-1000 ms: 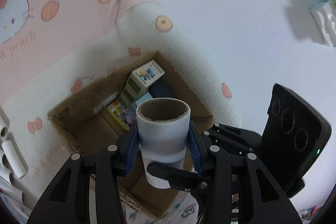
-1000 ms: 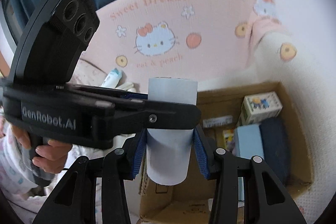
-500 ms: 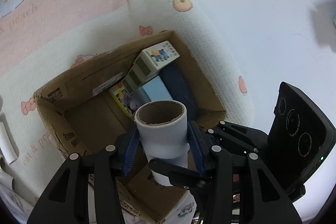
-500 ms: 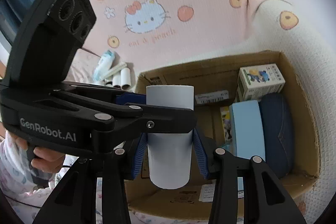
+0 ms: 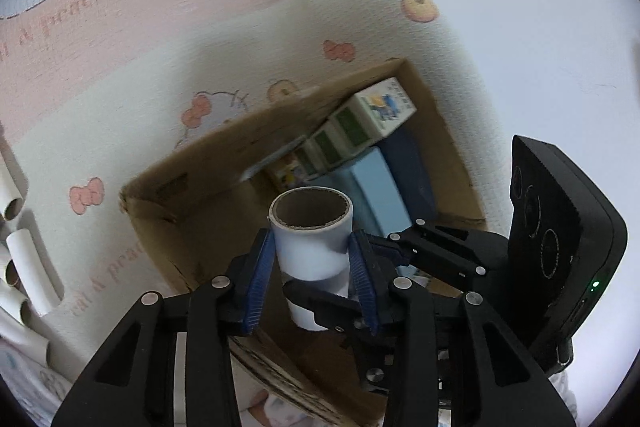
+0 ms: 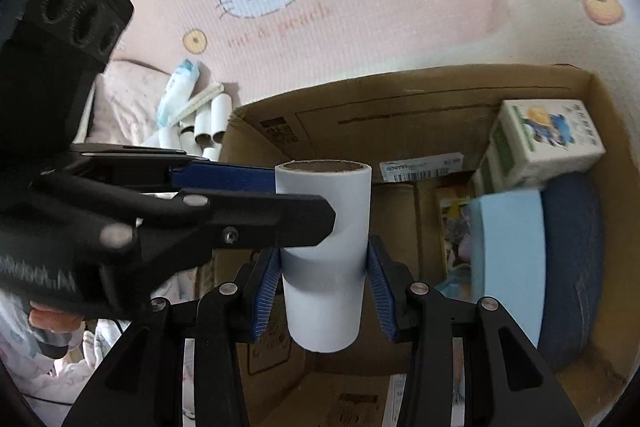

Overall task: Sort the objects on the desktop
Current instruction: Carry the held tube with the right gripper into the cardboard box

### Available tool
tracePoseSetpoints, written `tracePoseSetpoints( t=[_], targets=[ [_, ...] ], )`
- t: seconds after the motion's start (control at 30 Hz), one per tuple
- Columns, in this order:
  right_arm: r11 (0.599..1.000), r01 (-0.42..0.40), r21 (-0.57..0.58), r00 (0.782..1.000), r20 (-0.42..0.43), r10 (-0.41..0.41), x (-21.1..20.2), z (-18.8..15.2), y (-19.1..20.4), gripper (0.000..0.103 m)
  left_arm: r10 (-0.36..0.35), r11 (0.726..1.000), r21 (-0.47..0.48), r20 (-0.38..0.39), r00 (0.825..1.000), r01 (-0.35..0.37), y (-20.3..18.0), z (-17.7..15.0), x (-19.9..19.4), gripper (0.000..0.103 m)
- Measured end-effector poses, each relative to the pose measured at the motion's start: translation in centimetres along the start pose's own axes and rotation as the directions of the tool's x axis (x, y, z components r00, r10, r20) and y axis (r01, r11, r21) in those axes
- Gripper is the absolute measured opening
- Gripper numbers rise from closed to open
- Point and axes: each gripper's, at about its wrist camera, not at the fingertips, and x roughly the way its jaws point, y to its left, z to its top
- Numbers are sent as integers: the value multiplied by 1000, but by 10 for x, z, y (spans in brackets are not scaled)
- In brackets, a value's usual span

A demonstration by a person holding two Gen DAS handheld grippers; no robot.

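A white roll on a brown cardboard core hangs upright over an open cardboard box. My right gripper is shut on the roll's lower half, its blue pads pressing both sides. My left gripper comes in from the left and clamps the upper half. In the left wrist view the roll sits between the pads of the left gripper, whose jaws are closing on it. One of the right gripper's fingers crosses the roll below. A hand holds the left gripper's handle.
The box holds a white and green carton, a light blue box and a dark blue pouch. Several bare cardboard tubes lie to its left on a pink cartoon-cat blanket. A white wall stands behind.
Both grippers have come down together with the roll toward the box, which now looks larger and closer. The grip on the roll has stayed.
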Motion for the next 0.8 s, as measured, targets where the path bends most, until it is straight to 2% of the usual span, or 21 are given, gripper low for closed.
tracePoseSetpoints(
  t=[0.13,0.2,0.3,0.43,0.5,0.6,0.67,0.73,0.8],
  targets=[
    [1000,-5,20,999,-41,6,20,12,-6,41,17,998,-64,-54,998,-21,14,11,13,37],
    [999,-16,44,998,-58,19,30,16,-12,41,53,996,-62,-85,995,-58,15,17,19,29],
    [996,-38,82,996,-74,44,40,16,-20,41,114,992,-42,-126,985,-120,13,23,24,27],
    [996,-29,87,992,-120,40,59,17,-23,41,192,980,-27,-129,973,-197,12,28,25,27],
    [995,-3,96,986,-166,19,70,17,-24,40,218,974,-43,-112,970,-224,16,27,19,22],
    [995,32,95,972,-236,-9,86,17,-22,41,192,976,-86,-74,979,-198,27,20,6,17],
    [994,52,98,958,-286,-22,98,18,-22,41,129,983,-126,-61,990,-135,36,14,-4,15],
    [988,55,141,944,-329,-6,110,18,-27,41,93,985,-139,-61,994,-100,39,11,-8,15],
    [985,61,161,940,-342,-2,118,18,-31,40,105,987,-116,-53,993,-111,36,9,-12,15]
  ],
)
